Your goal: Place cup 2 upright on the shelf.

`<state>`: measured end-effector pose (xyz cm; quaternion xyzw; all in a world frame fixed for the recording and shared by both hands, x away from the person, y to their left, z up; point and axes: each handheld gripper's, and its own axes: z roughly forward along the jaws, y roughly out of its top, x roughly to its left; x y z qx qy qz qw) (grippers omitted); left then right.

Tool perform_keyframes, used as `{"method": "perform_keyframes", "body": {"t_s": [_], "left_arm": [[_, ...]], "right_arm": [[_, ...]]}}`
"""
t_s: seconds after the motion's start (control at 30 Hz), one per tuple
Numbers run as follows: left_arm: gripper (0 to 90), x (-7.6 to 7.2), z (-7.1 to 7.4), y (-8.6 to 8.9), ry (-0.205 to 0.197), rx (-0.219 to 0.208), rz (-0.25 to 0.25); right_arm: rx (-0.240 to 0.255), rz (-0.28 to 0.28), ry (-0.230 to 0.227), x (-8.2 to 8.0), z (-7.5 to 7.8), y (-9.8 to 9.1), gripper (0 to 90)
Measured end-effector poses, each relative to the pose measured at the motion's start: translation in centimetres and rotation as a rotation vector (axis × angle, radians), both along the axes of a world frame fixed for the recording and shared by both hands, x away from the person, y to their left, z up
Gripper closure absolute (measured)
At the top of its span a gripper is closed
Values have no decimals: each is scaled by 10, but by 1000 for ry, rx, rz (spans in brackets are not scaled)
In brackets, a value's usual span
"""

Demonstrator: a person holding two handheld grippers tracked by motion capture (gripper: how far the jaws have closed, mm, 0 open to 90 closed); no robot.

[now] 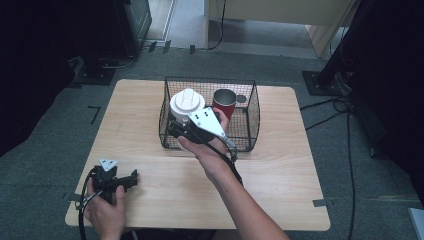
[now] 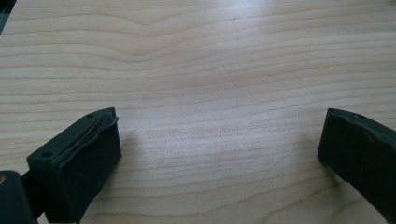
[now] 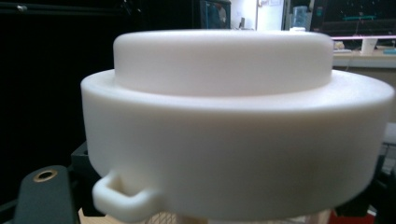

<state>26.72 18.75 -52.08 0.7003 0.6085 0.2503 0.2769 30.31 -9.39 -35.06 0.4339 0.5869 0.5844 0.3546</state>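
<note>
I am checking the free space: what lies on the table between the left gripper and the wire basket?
Bare table, in the high view: left gripper, wire basket.

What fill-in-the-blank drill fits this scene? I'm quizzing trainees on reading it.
1. The right gripper is shut on a ____ lidded container.
2. The red mug stands inside the wire ____.
3. The left gripper has its jaws ____ over the wooden table.
Missing words: white; basket; open

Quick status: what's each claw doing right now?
Left claw: open, empty, over the wooden table.
Right claw: shut on the round white plastic lidded container.
</note>
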Motion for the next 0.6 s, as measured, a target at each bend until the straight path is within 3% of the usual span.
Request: {"method": "perform_keyframes", "body": {"t_s": [0.1,0.37,0.6], "left_arm": [[0,0,0,0,0,0,-1],[0,0,0,0,-1,-2,4],[0,0,0,0,-1,-1,3]], "right_arm": [[-7,5,-20,5,1,1,157],[12,-6,-14,24,5,4,157],[1,-18,-20,42,4,9,156]]}}
